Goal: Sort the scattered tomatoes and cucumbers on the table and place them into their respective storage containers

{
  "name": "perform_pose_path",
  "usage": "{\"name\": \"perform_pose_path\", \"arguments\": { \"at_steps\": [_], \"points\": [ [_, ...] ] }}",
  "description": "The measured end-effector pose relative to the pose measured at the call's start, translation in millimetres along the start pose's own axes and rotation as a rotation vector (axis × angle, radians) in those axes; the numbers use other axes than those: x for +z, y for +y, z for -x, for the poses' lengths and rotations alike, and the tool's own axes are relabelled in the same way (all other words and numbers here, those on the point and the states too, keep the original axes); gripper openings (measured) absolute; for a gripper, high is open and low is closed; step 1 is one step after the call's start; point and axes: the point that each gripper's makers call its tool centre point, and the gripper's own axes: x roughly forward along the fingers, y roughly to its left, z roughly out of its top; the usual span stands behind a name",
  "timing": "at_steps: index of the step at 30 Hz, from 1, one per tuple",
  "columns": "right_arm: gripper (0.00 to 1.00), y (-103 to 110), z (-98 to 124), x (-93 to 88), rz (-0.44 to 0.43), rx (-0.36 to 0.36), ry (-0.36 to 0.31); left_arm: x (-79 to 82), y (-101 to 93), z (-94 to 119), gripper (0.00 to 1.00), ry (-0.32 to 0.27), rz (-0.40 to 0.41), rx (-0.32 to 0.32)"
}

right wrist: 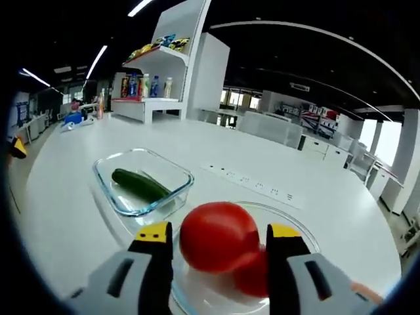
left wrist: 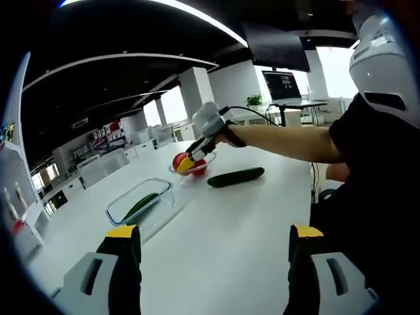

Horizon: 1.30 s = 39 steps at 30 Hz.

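Right jaws clamp a tomato (right wrist: 218, 236) over white table (right wrist: 59, 197); left jaws apart; shelves (right wrist: 154, 88) behind.

Both views are bright on the white table (right wrist: 59, 197) and dim above under a dark ceiling. Ceiling light strips (left wrist: 197, 13) glow at twelve o'clock; windows (left wrist: 335, 65) blow out at two o'clock. Straight lines bow toward the edges. Shadows are soft, and distant shelves (right wrist: 147, 85) look slightly blurred.

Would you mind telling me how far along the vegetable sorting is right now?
Done: one cucumber lies in the rectangular glass container, one tomato in the round glass bowl. In hand: the right gripper holds a second tomato over that bowl. Left: a cucumber on the table; the left gripper is open.
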Motion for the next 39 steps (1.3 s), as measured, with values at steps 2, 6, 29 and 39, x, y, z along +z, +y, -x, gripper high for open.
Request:
{"name": "perform_pose_path", "arguments": {
  "at_steps": [2, 6, 29, 39],
  "points": [
    [0.55, -1.6, 1.4, 0.9, 0.004, -0.005, -0.002, 0.1, 0.5, 0.2, 0.92, 0.0, -0.001, 0.002],
    [0.55, -1.2, 3.6, 4.8, -0.007, 0.004, -0.012, -0.1, 0.2, -0.2, 0.92, 0.003, -0.004, 0.001],
    [0.48, -22.8, 45.2, 24.7, -0.118, -0.02, -0.121, 3.0, 2.3, 0.7, 0.92, 0.002, -0.008, 0.011],
    [0.75, -3.4, 104.4, 11.0, -0.003, 0.017, -0.108, 5.2, 0.1, -1.4, 0.92, -0.001, -0.009, 0.007]
  ]
}}
